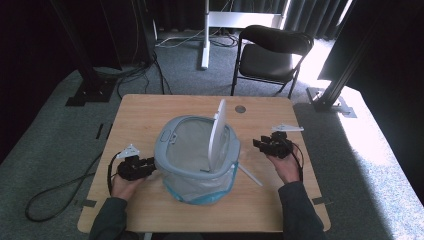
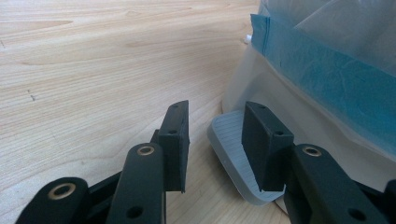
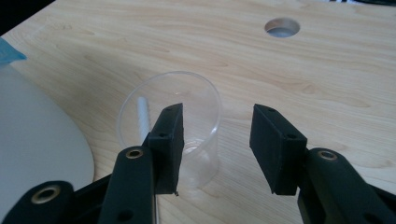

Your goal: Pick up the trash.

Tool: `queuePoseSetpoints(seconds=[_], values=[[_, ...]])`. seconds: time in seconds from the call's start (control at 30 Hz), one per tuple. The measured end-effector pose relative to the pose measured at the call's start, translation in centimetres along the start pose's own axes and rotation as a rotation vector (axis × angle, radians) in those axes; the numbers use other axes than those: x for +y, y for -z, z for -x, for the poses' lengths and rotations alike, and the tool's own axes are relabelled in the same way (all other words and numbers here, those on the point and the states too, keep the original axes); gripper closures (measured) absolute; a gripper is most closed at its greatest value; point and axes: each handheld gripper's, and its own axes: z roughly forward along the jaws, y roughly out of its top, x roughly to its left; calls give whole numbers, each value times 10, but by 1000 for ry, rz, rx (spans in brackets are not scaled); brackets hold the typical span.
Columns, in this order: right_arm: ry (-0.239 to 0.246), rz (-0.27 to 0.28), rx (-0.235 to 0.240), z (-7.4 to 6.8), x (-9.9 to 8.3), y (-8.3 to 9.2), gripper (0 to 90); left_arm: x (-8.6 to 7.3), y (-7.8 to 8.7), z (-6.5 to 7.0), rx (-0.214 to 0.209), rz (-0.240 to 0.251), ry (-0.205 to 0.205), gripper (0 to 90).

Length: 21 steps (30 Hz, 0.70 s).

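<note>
Left gripper point(image 2: 214, 140) astride bin pedal point(image 2: 233, 154), bin point(image 1: 197, 157) cropped.

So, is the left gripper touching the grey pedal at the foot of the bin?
Cannot tell. In the left gripper view the grey pedal lies between the jaws of the left gripper, beside the right one, but neither contact nor a gap is plain.

One bin point(image 1: 172, 150), one cup point(image 3: 169, 126)
</note>
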Motion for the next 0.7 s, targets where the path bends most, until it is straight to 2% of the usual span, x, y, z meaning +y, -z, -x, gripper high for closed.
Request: queuePoseSetpoints(seconds=[0.13, 0.3, 0.47, 0.5, 0.53, 0.57, 0.6, 0.7], values=[[-1, -39, 2, 1, -3, -8, 543, 0, 0, 0, 0, 1, 0, 617], [-4, -73, 38, 2, -14, -4, 598, 0, 0, 0, -2, -2, 3, 617], [30, -121, 77, 2, -25, 2, 726, 0, -2, 1, -3, -9, -3, 616], [30, -121, 77, 2, -25, 2, 726, 0, -2, 1, -3, -9, -3, 617], [58, -146, 89, 1, -29, 3, 796, 0, -2, 1, -3, -10, -2, 617], [58, -146, 89, 1, -29, 3, 796, 0, -2, 1, -3, -11, -2, 617], [80, -163, 87, 0, -30, 3, 848, 0, -2, 1, -3, -11, -2, 617], [98, -168, 83, -1, -31, 2, 861, 0, -2, 1, -4, -10, 0, 617]])
